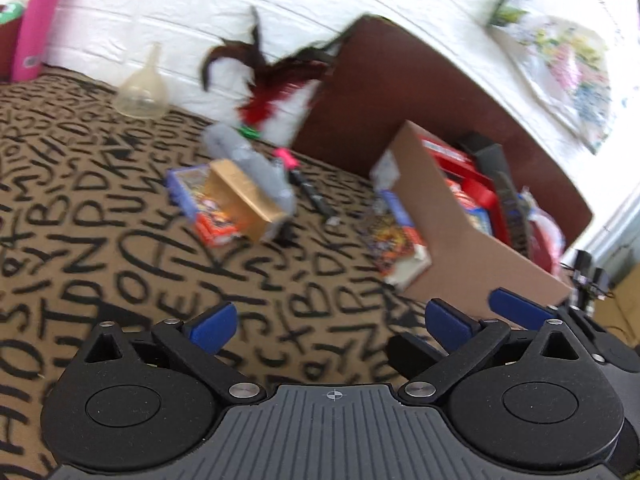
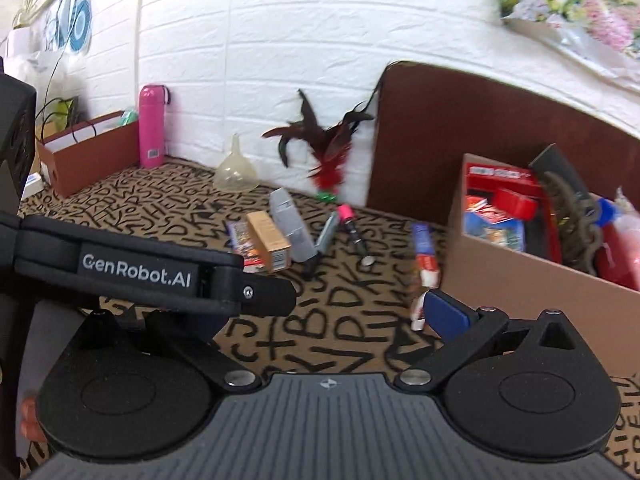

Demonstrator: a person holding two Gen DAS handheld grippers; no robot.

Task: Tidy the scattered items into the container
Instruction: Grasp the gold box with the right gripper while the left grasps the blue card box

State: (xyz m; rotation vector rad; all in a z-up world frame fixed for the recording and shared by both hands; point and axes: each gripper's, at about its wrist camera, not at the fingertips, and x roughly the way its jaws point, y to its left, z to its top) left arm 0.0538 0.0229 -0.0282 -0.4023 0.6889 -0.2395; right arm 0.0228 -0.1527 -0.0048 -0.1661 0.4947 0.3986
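Observation:
A cardboard box (image 1: 452,236) (image 2: 516,264) stands at the right, holding red packs and other items. On the letter-print cloth lie a gold box (image 1: 244,196) (image 2: 269,244), a grey box (image 2: 290,228), a colourful pack (image 1: 200,204), a pink-capped marker (image 2: 352,228), a grey pen (image 2: 322,244) and a tube-like pack (image 2: 424,256) (image 1: 396,236) beside the box. A red feather toy (image 1: 276,92) (image 2: 328,152) leans at the wall. My left gripper (image 1: 332,322) is open and empty. My right gripper (image 2: 340,312) is open and empty; the left gripper's body covers its left finger.
A clear funnel (image 1: 142,88) (image 2: 236,168) and a pink bottle (image 1: 34,28) (image 2: 152,126) stand by the white brick wall. A brown paper bag (image 2: 92,152) is at the far left. A tall brown board (image 2: 480,132) stands behind the box.

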